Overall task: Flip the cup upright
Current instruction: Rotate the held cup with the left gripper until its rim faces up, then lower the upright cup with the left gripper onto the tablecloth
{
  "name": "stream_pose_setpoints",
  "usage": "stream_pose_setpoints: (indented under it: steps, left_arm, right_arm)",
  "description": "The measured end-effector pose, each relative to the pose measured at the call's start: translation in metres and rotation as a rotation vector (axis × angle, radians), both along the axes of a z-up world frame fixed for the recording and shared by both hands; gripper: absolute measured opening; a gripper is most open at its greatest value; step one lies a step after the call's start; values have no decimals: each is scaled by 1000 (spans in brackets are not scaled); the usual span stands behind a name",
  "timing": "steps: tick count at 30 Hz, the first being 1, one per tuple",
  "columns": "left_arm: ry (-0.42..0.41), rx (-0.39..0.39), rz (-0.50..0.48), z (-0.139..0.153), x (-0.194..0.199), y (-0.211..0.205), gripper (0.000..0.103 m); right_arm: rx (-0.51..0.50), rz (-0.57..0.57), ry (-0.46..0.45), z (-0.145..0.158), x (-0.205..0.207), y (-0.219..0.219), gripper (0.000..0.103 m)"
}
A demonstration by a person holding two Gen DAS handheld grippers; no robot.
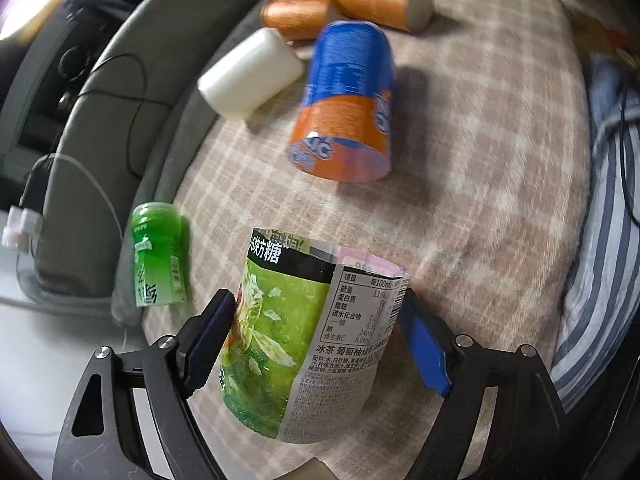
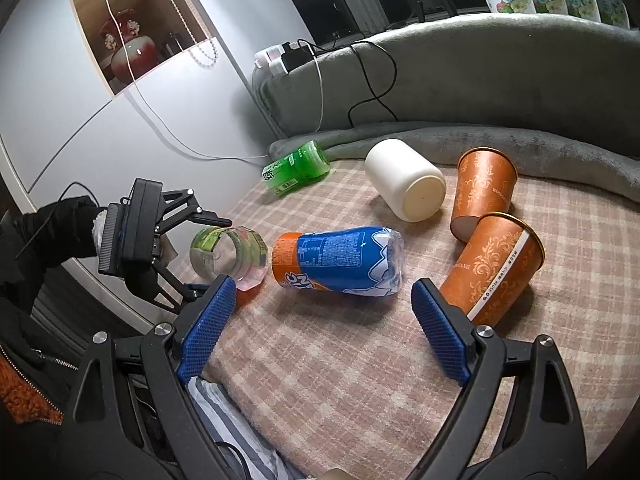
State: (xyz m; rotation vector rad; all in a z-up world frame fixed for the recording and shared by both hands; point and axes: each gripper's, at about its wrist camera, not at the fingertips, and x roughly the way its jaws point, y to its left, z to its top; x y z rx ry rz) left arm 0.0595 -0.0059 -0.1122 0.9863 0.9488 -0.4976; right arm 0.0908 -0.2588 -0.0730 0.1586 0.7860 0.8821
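At the lower centre of the left wrist view, the left tool (image 1: 320, 332) has its two blue pads against the sides of a cut-down cup with a green tea label (image 1: 308, 336); the left pad presses the wall, while the right pad's contact is hard to make out behind the label's edge. The cup's lower end is partly cut off by the tool's frame. In the right wrist view the same cup (image 2: 230, 254) appears at middle left, held on its side with its open mouth toward the camera, and the right tool's near finger covers its lower edge. The right tool (image 2: 320, 312) stands wide open with nothing between its pads, above the checked blanket (image 2: 360, 380). Ahead of it a blue and orange cup (image 2: 340, 262) lies on its side. Further back lie a white cup (image 2: 404, 178), two orange paper cups (image 2: 492, 240), the nearer one partly hidden by the right pad, and a green bottle (image 2: 296, 170) at the blanket's edge. Motion blur smears the blue cup's lettering in the left wrist view.
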Motion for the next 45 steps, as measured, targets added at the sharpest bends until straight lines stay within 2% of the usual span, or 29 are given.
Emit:
stream_pose_setpoints:
  steps: [6,16,25,33,38,45]
  left_arm:
    - [-10,-97,66,10,4,9,82]
    - [-67,-372,147,38,-9,7,82]
    - [-105,-577,189,48,-28,2,82]
    - [-108,-718,166,50,-38,-20,82]
    - [-125,-769,133,51,-38,-43,82]
    - [-137,-870,150,53,-28,-65,81]
  right_arm:
    - [12,-18,3,1,-3,-2,92]
    - [29,-60,-7,7,-11,-7,92]
    - [46,-99,-16,12,-20,-12,92]
    - [58,-149,-18,15,-27,-22,92]
    - [48,-196,-26,14,-34,-32,92]
    - [48,-275,-12,9,-39,-50,92]
